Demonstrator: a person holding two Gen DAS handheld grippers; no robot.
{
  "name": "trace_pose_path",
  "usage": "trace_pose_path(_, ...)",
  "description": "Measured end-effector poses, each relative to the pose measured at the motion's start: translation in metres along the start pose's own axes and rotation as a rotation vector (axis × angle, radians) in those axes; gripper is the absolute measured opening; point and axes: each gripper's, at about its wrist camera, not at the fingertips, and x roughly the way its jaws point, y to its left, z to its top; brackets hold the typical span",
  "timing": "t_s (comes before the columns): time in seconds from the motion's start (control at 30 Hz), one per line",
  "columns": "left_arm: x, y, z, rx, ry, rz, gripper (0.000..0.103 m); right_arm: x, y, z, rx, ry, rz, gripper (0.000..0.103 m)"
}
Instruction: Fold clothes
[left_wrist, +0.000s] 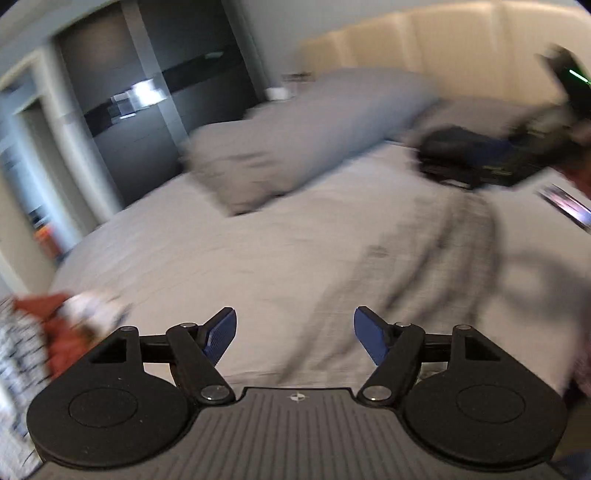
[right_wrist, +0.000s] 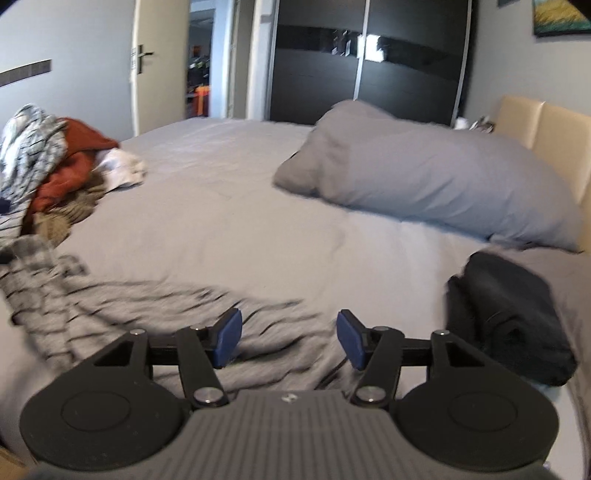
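A grey garment with thin dark stripes (right_wrist: 155, 306) lies spread and rumpled on the bed, under and ahead of my right gripper (right_wrist: 289, 338), which is open and empty just above it. The same garment (left_wrist: 424, 266) shows blurred in the left wrist view, ahead and to the right of my left gripper (left_wrist: 294, 338), which is open and empty above the sheet. A folded black garment (right_wrist: 513, 314) lies to the right of my right gripper. In the left wrist view the other gripper (left_wrist: 517, 155) shows blurred at the far right near dark folded cloth (left_wrist: 454, 142).
A pile of unfolded clothes, rust, white and striped (right_wrist: 62, 166), sits at the bed's left side, also in the left wrist view (left_wrist: 55, 325). A grey pillow (right_wrist: 424, 173) lies at the cream headboard (right_wrist: 546, 125). A dark wardrobe (right_wrist: 369, 62) and an open door stand behind.
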Motion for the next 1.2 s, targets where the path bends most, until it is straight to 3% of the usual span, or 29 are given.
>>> trace_pose_path(0.17, 0.028, -0.066, -0.005, 0.152, 0.041, -0.145, 0.066, 0.002, 0.004, -0.015, -0.033, 0.050, -0.003, 0.043)
trace_pose_path(0.4, 0.083, -0.141, -0.033, 0.297, 0.153, -0.244, 0.054, 0.008, -0.012, -0.032, -0.013, 0.095, -0.019, 0.043)
trace_pose_path(0.47, 0.101, -0.149, -0.043, 0.329, 0.187, -0.220, 0.041, 0.009, -0.018, -0.035, 0.003, 0.100, -0.018, 0.043)
trace_pose_path(0.5, 0.109, -0.151, -0.047, 0.334, 0.208, -0.202, 0.026, 0.009, -0.019, -0.036, 0.007, 0.101, -0.019, 0.043)
trace_pose_path(0.53, 0.114, -0.151, -0.048, 0.321, 0.220, -0.191, 0.021, 0.010, -0.020, -0.036, 0.007, 0.103, -0.017, 0.043)
trace_pose_path(0.6, 0.113, -0.146, -0.047, 0.289, 0.219, -0.182, 0.002, 0.012, -0.022, -0.039, 0.002, 0.115, -0.013, 0.043)
trace_pose_path(0.77, 0.093, -0.120, -0.032, 0.164, 0.178, -0.167, 0.001, 0.014, -0.024, -0.041, -0.001, 0.128, 0.001, 0.043)
trace_pose_path(1.03, 0.030, -0.009, 0.020, -0.152, 0.023, -0.051, 0.001, 0.009, -0.011, -0.023, -0.012, 0.078, 0.019, 0.043)
trace_pose_path(1.2, 0.015, 0.049, 0.026, -0.167, 0.040, 0.056, 0.001, 0.021, 0.007, -0.006, -0.049, 0.073, 0.031, 0.043)
